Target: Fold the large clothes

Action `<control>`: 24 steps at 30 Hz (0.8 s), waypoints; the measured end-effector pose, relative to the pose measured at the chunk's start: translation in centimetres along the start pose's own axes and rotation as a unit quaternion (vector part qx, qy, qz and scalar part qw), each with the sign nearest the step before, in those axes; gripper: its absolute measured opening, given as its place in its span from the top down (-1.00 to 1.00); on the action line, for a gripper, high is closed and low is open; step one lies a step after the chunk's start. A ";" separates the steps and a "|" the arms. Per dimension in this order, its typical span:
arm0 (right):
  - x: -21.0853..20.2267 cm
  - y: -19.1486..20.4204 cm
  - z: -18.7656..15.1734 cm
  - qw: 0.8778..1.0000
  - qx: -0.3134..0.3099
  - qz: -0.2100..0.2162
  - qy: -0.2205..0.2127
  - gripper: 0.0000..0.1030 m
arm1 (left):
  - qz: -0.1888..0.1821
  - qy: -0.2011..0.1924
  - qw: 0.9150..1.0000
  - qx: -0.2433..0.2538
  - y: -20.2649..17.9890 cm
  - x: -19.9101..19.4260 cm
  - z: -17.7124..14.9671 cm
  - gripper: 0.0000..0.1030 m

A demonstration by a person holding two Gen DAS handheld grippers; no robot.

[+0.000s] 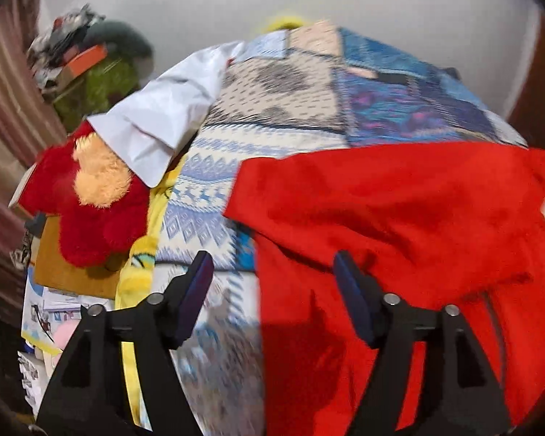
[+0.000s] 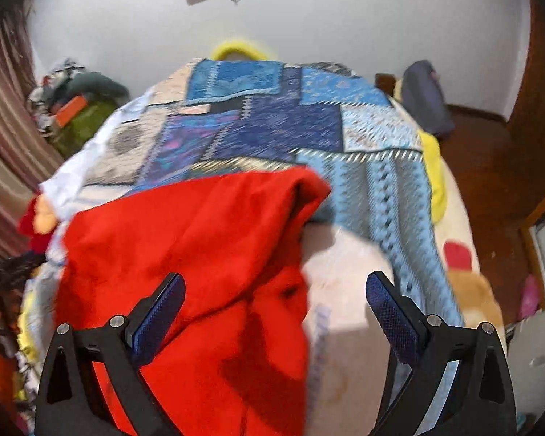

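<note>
A large red fleece garment (image 1: 399, 225) lies rumpled on the near part of a bed covered by a blue and cream patterned quilt (image 1: 272, 116). It also shows in the right wrist view (image 2: 200, 239), lying left of centre. My left gripper (image 1: 274, 265) is open and empty, hovering over the garment's left edge. My right gripper (image 2: 274, 287) is open and empty, above the garment's right edge, where cream bedding (image 2: 341, 283) shows.
A white shirt (image 1: 163, 116) and a red and tan plush toy (image 1: 87, 196) lie at the bed's left side. Yellow fabric (image 2: 434, 174) hangs at the right edge. A cluttered pile (image 2: 72, 105) stands by the curtain. The brown floor (image 2: 490, 167) lies to the right.
</note>
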State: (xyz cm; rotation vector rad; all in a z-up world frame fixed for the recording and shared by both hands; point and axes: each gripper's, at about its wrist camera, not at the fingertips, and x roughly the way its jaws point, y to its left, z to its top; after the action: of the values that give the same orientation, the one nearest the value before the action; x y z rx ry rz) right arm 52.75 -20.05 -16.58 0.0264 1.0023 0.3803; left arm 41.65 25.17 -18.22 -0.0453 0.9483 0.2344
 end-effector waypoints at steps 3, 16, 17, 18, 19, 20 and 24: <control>-2.7 1.0 -2.1 1.000 -0.002 0.005 0.004 -0.94 | -0.015 -0.012 1.000 0.019 -1.5 -3.5 -1.9 -0.76; -9.5 2.9 -13.7 0.999 -0.011 0.021 0.043 -0.94 | -0.056 0.027 0.998 -0.003 -1.0 -9.7 -13.0 -0.85; -9.5 2.8 -14.6 0.999 -0.007 0.021 0.049 -0.94 | -0.057 0.035 0.998 -0.012 -0.5 -9.5 -13.7 -0.85; -9.4 2.5 -15.3 0.998 -0.003 0.022 0.057 -0.94 | -0.058 0.048 0.997 -0.023 0.0 -9.0 -14.5 -0.85; -9.2 2.4 -16.1 0.998 0.000 0.023 0.064 -0.94 | -0.058 0.066 0.995 -0.038 0.8 -8.3 -15.6 -0.85; -9.0 2.3 -16.6 0.997 0.003 0.023 0.071 -0.94 | -0.056 0.077 0.994 -0.049 1.3 -7.9 -16.5 -0.85; -8.5 1.2 -18.8 0.995 0.034 0.024 0.090 -0.94 | -0.047 0.127 0.986 -0.101 3.1 -6.2 -20.1 -0.84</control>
State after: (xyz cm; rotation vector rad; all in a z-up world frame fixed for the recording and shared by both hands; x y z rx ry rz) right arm 32.81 -24.53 -19.65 0.0796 1.1944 0.3978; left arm 21.47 24.28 -24.77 -0.3109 1.1696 0.2408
